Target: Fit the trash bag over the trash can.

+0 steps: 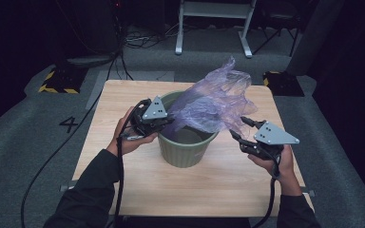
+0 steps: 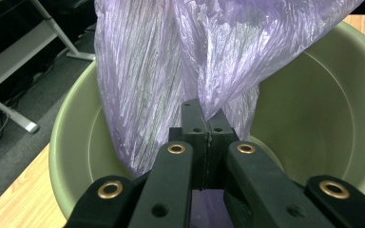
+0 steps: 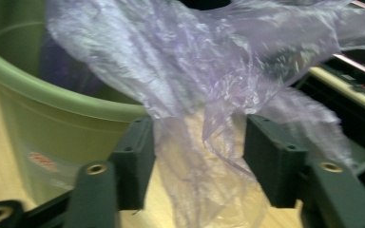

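A green plastic bin [image 1: 186,148] stands in the middle of the wooden table [image 1: 123,185]. A thin purple plastic bag [image 1: 215,99] is draped over its right rim and billows up above it. My left gripper [image 1: 171,120] sits at the bin's left rim, shut on a fold of the bag [image 2: 204,99] over the bin's inside [image 2: 309,118]. My right gripper [image 1: 240,128] is beside the bin's right rim. Its jaws stand apart with a hanging flap of the bag [image 3: 204,156] between them, and its pads [image 3: 135,161] do not press the film. The bin's wall [image 3: 43,128] is at left there.
The table stands on grey carpet. A black and yellow striped block [image 1: 57,80] lies on the floor at the back left, another dark block [image 1: 281,81] at the back right. A white metal frame [image 1: 214,23] stands behind. Cables trail from both grippers.
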A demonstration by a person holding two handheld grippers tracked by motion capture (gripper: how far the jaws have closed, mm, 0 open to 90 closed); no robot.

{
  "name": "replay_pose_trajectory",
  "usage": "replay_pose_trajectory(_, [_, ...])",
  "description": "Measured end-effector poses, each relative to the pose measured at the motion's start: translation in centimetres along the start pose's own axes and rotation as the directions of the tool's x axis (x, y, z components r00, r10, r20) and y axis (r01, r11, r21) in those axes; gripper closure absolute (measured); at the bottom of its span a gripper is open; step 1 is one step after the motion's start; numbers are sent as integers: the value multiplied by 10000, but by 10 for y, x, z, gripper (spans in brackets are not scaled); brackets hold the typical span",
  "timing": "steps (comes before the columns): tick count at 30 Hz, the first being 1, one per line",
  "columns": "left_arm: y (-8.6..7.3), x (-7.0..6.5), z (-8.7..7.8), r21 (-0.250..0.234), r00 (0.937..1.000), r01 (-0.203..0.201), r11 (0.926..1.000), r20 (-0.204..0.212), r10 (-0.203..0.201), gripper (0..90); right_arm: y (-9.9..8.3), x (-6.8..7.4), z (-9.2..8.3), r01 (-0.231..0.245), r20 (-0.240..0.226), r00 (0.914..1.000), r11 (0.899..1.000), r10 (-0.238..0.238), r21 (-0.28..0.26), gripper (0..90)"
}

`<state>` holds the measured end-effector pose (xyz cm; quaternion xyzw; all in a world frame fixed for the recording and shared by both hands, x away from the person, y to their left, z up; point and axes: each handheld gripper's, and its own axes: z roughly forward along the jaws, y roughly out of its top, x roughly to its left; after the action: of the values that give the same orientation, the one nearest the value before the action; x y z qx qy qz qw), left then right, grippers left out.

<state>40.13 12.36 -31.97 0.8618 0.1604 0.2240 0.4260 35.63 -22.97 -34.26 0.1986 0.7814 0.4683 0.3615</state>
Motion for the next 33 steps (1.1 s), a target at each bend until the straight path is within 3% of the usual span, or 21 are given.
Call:
replay_pose_trajectory(3, [-1, 0, 0, 6, 10000, -14, 10000, 26, 14, 895, -2, -1, 4, -220, -634, 9978, 9995, 206, -205, 671])
replay_pose_trajectory(7, [-3, -1, 1, -26, 10000, 46, 10000, -22, -46, 812, -3, -1, 6, -288, -959, 9951, 9985, 243, -458, 834])
replay_pose_trajectory(9, [-3, 0, 1, -88, 9999, 126, 9999, -25, -126, 725, -2, -1, 5, -290, -1007, 9947, 9977, 227, -612, 864])
replay_pose_trajectory(11, [-1, -1, 1, -122, 9996, 298, 9995, 31, -298, 539, 0, -1, 4, -232, -1018, 9947, 9972, 158, -712, 887])
replay_pose_trajectory(13, [2, -3, 0, -246, 9993, 363, 9990, 67, -361, 407, 4, 0, 2, -109, -943, 9955, 9967, 33, -800, 897])
replay_pose_trajectory(17, [9, -9, -4, -687, 9988, 345, 9970, 378, -320, 286, 11, 2, 0, 60, -905, 9958, 9963, -137, -852, 897])
replay_pose_trajectory(23, [27, -23, -1, -737, 9977, -198, 9971, 625, 244, 270, 25, 12, -3, 554, -1002, 9928, 9938, -650, -959, 897])
replay_pose_trajectory(27, [38, -34, 6, -472, 9954, -651, 9968, 672, 682, 279, 35, 17, -4, 752, -1059, 9906, 9910, -870, -1105, 897])
replay_pose_trajectory(28, [40, -36, 7, -388, 9952, -727, 9966, 626, 750, 311, 38, 19, -5, 779, -1119, 9896, 9904, -907, -1141, 897])
replay_pose_trajectory(30, [43, -40, 10, -65, 9941, -1006, 9949, 404, 1008, 467, 43, 22, -6, 892, -1135, 9881, 9882, -1035, -1244, 896])
replay_pose_trajectory(33, [43, -44, 11, 92, 9881, -1480, 9889, 438, 1475, 702, 47, 26, -8, 1040, -1171, 9859, 9860, -1195, -1302, 887])
